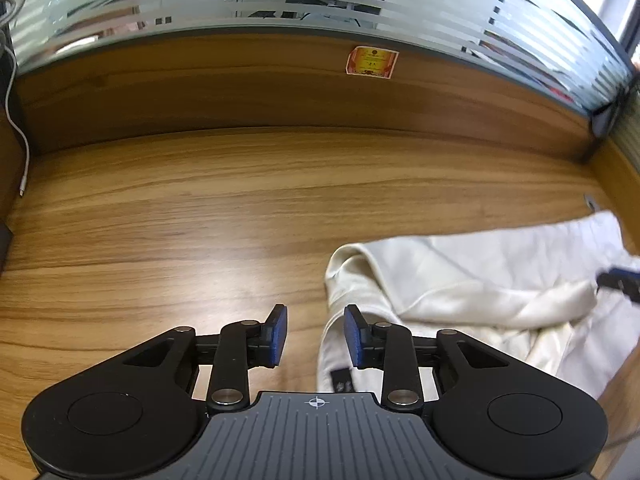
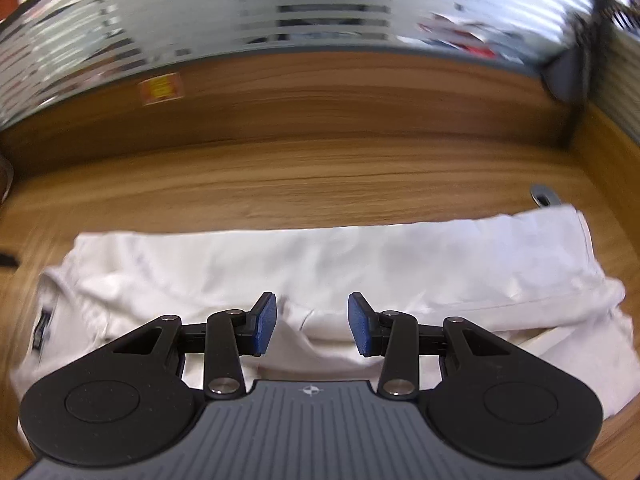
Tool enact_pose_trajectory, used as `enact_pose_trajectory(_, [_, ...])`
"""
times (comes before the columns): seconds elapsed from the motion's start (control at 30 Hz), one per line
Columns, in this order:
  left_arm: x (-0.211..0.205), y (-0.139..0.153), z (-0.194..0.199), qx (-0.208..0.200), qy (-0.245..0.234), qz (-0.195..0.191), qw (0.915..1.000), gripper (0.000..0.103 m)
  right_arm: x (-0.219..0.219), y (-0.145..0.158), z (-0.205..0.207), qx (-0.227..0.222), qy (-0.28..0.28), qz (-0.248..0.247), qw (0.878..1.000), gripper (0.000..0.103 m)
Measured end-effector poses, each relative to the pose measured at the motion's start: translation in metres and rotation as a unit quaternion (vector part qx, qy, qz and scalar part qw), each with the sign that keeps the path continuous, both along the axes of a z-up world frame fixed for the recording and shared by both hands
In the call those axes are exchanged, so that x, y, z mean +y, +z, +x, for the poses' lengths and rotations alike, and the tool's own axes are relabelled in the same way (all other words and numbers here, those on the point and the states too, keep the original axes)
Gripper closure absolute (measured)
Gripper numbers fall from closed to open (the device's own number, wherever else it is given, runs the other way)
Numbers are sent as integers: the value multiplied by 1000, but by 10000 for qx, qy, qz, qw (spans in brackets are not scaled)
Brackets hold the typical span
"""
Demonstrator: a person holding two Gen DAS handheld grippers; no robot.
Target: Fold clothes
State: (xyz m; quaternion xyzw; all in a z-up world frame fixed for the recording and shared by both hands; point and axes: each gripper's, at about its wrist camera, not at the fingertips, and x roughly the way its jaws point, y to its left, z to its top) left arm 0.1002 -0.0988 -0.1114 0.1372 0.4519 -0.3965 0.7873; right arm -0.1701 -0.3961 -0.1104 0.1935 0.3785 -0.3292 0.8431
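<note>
A cream-white garment (image 1: 480, 280) lies rumpled on the wooden desk, at the right of the left wrist view. It fills the middle of the right wrist view (image 2: 320, 264), partly folded along its length, with a small dark label (image 2: 42, 326) at its left end. My left gripper (image 1: 315, 334) is open and empty, above the garment's left edge. My right gripper (image 2: 312, 328) is open and empty, just above the garment's near folds. The right gripper's tip also shows at the right edge of the left wrist view (image 1: 620, 280).
The wooden desk (image 1: 160, 220) has a raised wooden back panel with a red and yellow sticker (image 1: 372, 62) and striped frosted glass above. A white cable (image 1: 20, 144) hangs at the far left. A metal grommet (image 2: 544, 196) sits at the desk's right rear.
</note>
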Motion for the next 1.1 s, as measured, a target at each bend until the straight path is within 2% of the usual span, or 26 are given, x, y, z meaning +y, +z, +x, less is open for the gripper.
enact_pose_trajectory(0.17, [8,3,-1,-183,-276,244,9992,66,0,-30,15,251,-27,232,9994,58])
enact_pose_trajectory(0.27, [14,3,7,-186,-380,371,9984,60,6,-42,18,419,66,264,9988,58])
enact_pose_trajectory(0.5, [12,2,35,5,-778,370,9963,58,30,-10,11,86,237,-39,9997,56])
enact_pose_trajectory(0.6, [4,-4,49,254,-811,441,9954,57,54,5,11,88,601,-151,9980,55])
enact_pose_trajectory(0.77, [-9,-16,60,196,-1170,414,9921,57,107,13,15,-127,1129,-135,9934,53])
enact_pose_trajectory(0.9, [-19,-16,58,-52,-1840,533,9815,52,161,8,25,-19,1551,-339,9873,53])
enact_pose_trajectory(0.97, [-24,-15,54,-269,-2207,585,9732,45,185,4,31,11,1793,-338,9832,53])
enact_pose_trajectory(1.03, [-27,-14,52,-397,-2562,551,9642,35,206,-2,36,58,1925,-249,9810,53])
enact_pose_trajectory(1.1, [-29,-15,50,-556,-2950,512,9525,30,227,-9,42,127,1998,-149,9796,53])
